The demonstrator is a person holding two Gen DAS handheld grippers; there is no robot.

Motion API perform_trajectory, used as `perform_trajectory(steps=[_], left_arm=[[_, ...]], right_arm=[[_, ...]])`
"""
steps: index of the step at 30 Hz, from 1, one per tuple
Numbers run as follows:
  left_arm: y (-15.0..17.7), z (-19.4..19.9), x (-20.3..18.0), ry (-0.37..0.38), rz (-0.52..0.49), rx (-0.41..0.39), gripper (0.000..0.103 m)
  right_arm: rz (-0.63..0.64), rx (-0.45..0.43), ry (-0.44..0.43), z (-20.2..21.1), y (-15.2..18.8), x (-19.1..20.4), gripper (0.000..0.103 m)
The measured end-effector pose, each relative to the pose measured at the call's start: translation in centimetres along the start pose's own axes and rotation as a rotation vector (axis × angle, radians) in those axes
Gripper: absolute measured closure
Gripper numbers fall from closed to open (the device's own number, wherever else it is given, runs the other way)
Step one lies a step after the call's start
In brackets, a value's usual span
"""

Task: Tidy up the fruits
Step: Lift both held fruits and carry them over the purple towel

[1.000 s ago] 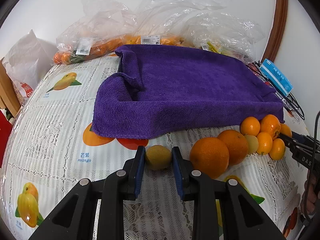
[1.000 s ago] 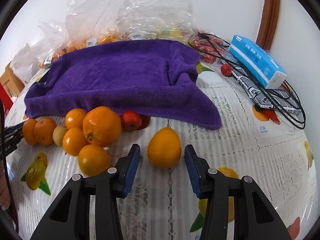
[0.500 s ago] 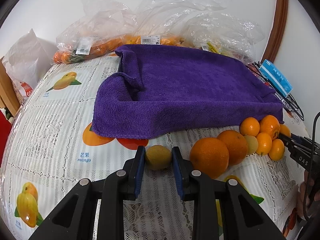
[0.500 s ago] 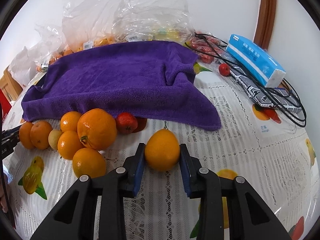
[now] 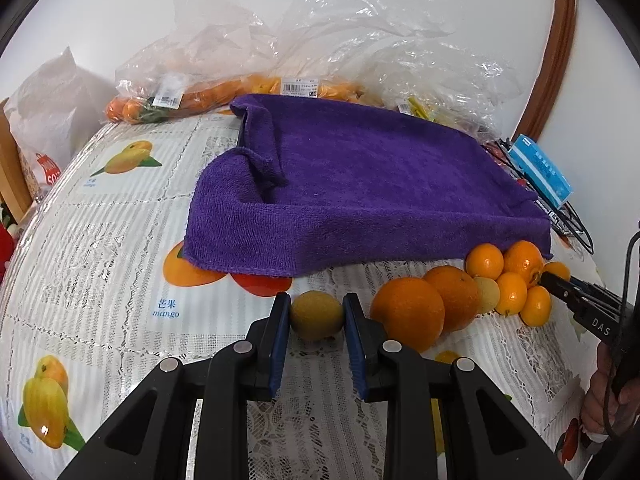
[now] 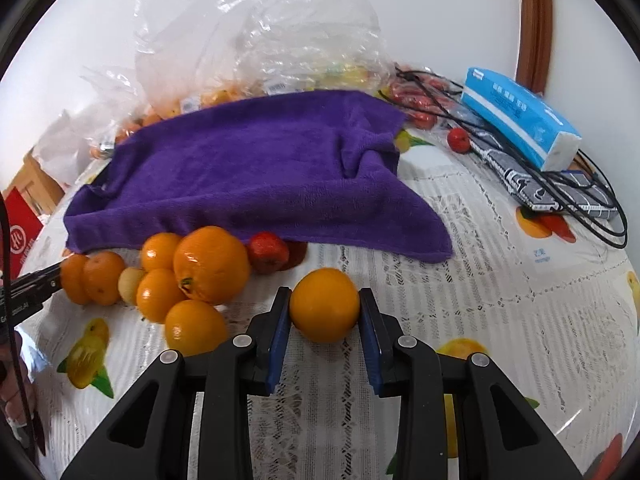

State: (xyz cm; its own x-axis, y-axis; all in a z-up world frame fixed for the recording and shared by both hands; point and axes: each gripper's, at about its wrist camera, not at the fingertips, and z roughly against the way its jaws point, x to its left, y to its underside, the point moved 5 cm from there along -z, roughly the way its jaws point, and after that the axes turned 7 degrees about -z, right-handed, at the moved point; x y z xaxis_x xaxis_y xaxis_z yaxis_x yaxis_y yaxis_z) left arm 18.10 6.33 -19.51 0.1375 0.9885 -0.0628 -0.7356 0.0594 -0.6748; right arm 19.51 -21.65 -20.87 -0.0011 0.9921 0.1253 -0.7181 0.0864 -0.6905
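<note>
1. Left gripper: its blue pads are closed against a small yellow-green fruit that rests on the tablecloth, just in front of the purple towel.
2. Right gripper: both pads press on an orange sitting on the cloth.
3. Fruit pile: oranges and smaller citrus, touching one another, lie just left of the held orange, at the towel's near edge.
4. Small red fruit: lies beside the pile, partly under the towel's hem.
</note>
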Motion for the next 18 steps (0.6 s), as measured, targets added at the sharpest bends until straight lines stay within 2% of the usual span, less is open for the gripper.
perform_trajectory(steps=[11, 18], left_arm=[[0.5, 2.4, -0.5, -0.032, -0.007, -0.025, 0.078], [-1.8, 5.6, -1.1, -0.03, -0.01, -0.08, 0.078]], right_arm=[[0.045, -0.074, -0.009, 4.6, 0.1, 0.7, 0.07], [0.015, -0.166, -0.044, 8.0, -2.7, 1.9, 0.07]])
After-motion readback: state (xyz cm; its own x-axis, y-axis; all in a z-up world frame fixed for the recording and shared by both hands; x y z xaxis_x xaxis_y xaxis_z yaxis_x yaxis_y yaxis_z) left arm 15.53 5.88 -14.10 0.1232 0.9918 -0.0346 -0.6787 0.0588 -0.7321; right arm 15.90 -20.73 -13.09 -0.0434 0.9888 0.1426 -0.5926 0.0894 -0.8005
